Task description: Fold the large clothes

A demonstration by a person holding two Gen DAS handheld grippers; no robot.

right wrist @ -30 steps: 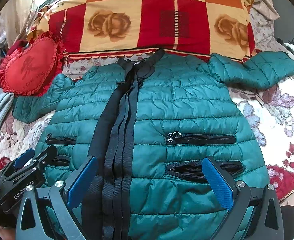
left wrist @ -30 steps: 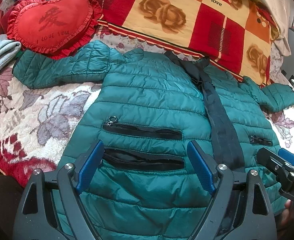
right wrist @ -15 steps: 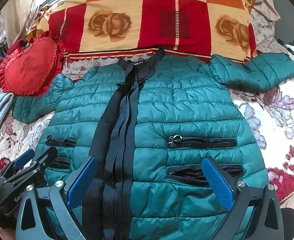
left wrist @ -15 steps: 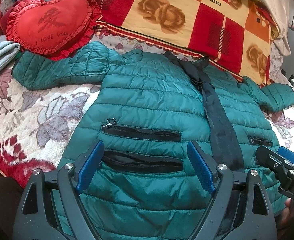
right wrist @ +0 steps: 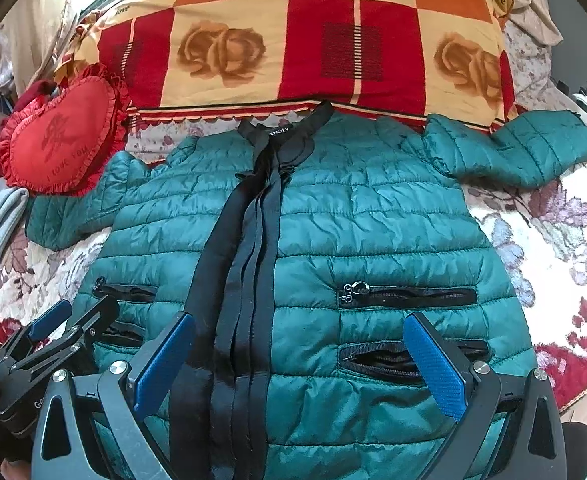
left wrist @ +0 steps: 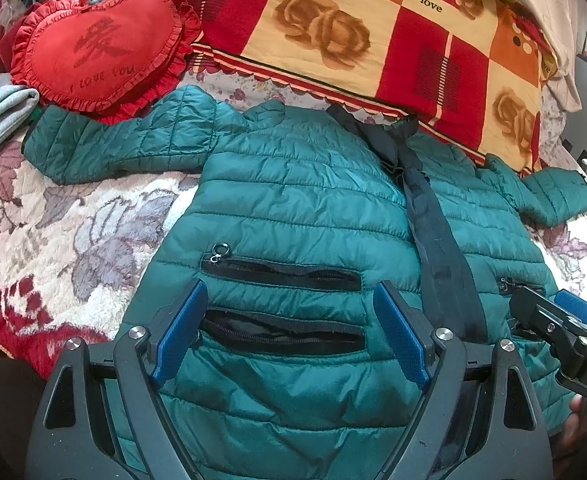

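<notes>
Green quilted jacket [right wrist: 373,232] lies spread front-up across the floral bed blanket [left wrist: 73,216], collar toward the checked quilt [right wrist: 333,40]; left gripper [left wrist: 289,332] and right gripper [right wrist: 299,364] both released above its hem; only the right view shows the collar label.

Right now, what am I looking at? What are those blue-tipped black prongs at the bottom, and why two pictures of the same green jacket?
No robot here: a person holds a two-finger tool in each hand, each with its own camera looking along the fingers. One picture comes from the left gripper, the other from the right gripper. Both stand open, holding nothing. Beneath them a green quilted jacket lies flat, front up, sleeves spread, on a flowered blanket. A red heart cushion sits by one sleeve, a checked rose quilt beyond the collar.
</notes>
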